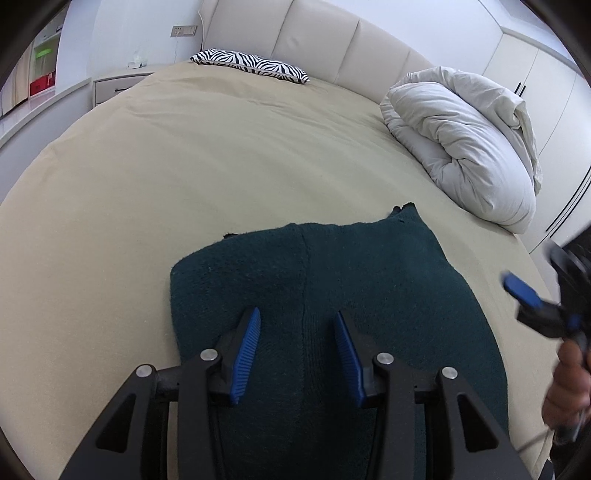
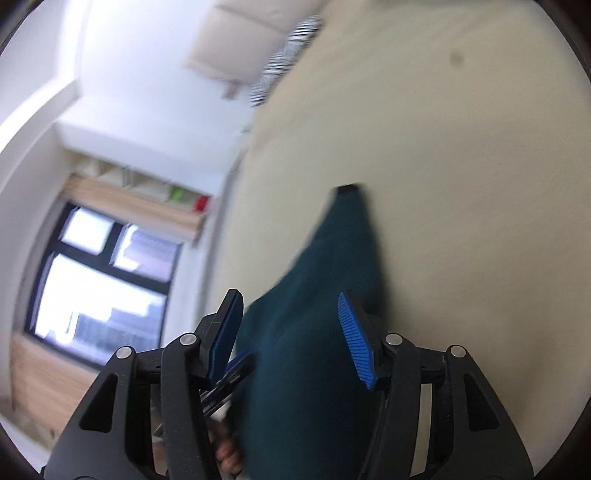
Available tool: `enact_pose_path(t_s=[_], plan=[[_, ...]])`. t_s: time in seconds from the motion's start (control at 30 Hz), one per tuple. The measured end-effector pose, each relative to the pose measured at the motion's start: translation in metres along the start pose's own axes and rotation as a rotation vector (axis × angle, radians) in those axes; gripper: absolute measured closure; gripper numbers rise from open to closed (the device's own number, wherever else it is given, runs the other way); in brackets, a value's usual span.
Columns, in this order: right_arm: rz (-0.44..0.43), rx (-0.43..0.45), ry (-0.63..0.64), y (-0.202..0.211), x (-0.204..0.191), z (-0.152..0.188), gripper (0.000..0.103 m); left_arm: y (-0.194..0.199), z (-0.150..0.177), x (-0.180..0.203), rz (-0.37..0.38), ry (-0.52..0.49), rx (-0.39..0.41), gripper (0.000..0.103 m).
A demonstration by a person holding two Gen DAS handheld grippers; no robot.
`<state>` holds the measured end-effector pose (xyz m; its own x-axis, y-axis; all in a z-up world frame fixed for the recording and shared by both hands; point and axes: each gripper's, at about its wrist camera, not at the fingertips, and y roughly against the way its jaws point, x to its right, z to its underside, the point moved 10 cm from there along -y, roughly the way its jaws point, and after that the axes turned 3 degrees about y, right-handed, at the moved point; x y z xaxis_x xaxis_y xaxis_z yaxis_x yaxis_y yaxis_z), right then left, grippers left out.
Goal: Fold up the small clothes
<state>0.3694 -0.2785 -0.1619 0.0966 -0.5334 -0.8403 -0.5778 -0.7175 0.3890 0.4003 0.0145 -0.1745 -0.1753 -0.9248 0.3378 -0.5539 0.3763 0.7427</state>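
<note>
Left gripper (image 1: 297, 325) hovering over dark green knit garment (image 1: 332, 280), blue pads (image 1: 245, 356) parted, gripping nothing. Garment lying flat on beige bedsheet (image 1: 184, 177) near the bed's front edge. Right gripper (image 2: 291, 332) tilted and blurred, jaws apart above the garment's side, clamping nothing. Zebra-print pillow (image 1: 251, 64) and rolled white duvet (image 1: 465, 140) resting well beyond, towards cream headboard (image 1: 317, 33).

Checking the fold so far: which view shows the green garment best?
Left wrist: the garment lies sharp on the bed, far edge and centre seam visible. Right wrist shows it blurred, as a narrow tilted strip.
</note>
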Motion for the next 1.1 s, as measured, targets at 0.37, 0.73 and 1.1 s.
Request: enact_pose_path(t_s=[0.37, 0.73, 1.1], plan=[[-0.046, -0.289, 0.098, -0.032, -0.018, 0.149, 0.050, -0.003, 0.004, 0.003, -0.041, -0.049, 0.001, 0.058], [-0.003, -0.172, 0.032, 0.055, -0.004, 0.153, 0.048, -0.002, 0.005, 0.003, -0.057, -0.062, 0.007, 0.058], [0.149, -0.044, 0.070, 0.097, 0.008, 0.123, 0.015, 0.077, 0.025, -0.029, -0.086, 0.054, 0.084, 0.042]])
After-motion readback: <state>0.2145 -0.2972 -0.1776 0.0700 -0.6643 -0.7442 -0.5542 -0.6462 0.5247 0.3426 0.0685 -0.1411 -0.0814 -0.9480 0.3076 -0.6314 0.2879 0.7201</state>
